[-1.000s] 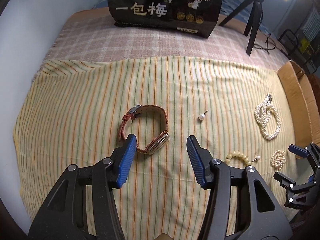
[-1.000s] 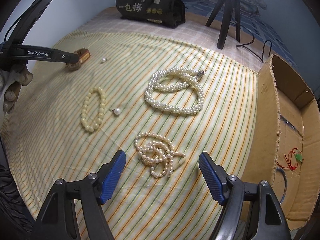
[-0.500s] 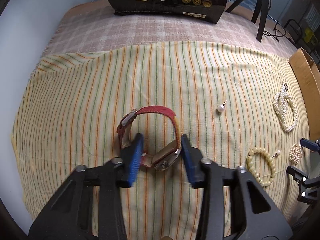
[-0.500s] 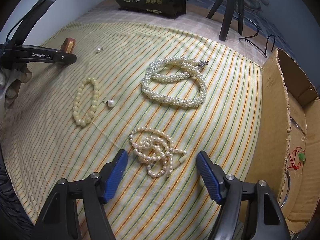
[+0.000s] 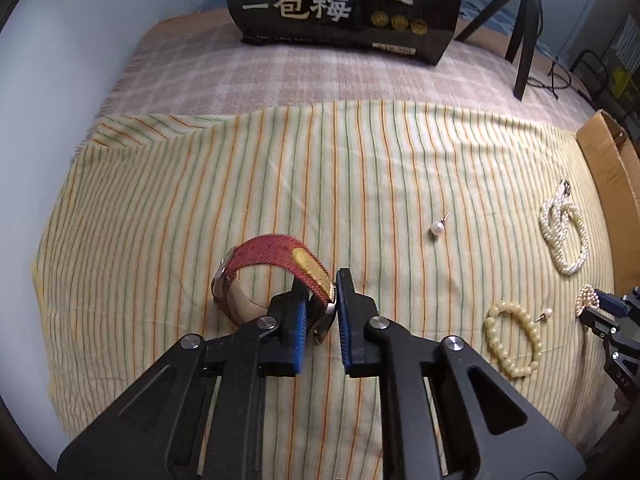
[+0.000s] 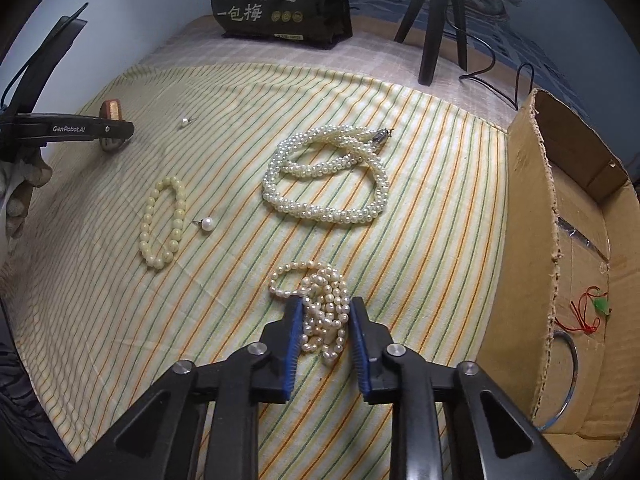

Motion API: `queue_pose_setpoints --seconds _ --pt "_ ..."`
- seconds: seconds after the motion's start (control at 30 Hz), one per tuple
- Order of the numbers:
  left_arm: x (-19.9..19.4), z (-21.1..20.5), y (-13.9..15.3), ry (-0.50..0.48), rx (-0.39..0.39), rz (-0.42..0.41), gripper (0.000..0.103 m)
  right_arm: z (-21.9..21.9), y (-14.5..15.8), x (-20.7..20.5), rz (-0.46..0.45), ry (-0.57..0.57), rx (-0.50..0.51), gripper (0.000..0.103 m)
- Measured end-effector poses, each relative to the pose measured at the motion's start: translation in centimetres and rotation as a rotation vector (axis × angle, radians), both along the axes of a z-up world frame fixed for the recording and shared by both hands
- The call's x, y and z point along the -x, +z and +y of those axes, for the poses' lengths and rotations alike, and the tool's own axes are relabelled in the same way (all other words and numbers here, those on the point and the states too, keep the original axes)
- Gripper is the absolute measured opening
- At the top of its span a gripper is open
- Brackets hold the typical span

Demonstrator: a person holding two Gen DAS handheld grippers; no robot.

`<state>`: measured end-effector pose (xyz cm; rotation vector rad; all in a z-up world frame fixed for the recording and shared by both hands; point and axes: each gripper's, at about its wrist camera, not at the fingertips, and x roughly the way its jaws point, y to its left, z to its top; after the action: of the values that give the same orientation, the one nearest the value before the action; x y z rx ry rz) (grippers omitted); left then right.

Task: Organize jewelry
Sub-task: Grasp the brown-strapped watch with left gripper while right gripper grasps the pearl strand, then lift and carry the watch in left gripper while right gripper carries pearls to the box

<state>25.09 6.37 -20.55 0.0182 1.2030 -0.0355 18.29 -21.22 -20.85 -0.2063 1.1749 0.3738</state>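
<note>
**Both tongs clamped on jewelry, pre-lift**

I had the watch (image 5: 280, 276) on the striped cloth (image 5: 360, 168), strap looped upright, long axis running left to right, face toward the camera. Left tongs (image 5: 322, 312) had just been closing and pinched its case, a firm spot to lift by. Right tongs (image 6: 323, 328) likewise closed, squeezing the pearl-strand heap (image 6: 320, 304). Cardboard box (image 6: 532, 240) sat right, likely the destination.

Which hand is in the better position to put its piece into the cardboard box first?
Probably the right. The right gripper is closed on the small pearl strand beside the cardboard box; the left gripper, gripping the watch, is farther away.
</note>
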Motion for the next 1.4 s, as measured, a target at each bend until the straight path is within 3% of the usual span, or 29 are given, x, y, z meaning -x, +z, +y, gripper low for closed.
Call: queue_pose_setpoints --seconds 0.33,0.47,0.97,1.4 --pt "0.1 2.7 1.6 0.064 0.104 -0.024 0.010 0.3 2.4 0.2 -0.056 -0.015 -0.062 0.002" --pt "0.3 3.7 2.2 0.091 0.151 -0.029 0.010 0.5 3.0 0.1 -0.073 -0.014 -0.073 0.002" --pt "0.9 2.5 6.2 0.057 0.195 -0.115 0.010 -0.8 6.2 0.0 -0.142 -0.052 -0.149 0.002" --pt "2.8 -1.0 10.7 -0.032 0.239 -0.207 0.010 -2.9 12.3 0.5 -0.284 -0.098 -0.253 0.002"
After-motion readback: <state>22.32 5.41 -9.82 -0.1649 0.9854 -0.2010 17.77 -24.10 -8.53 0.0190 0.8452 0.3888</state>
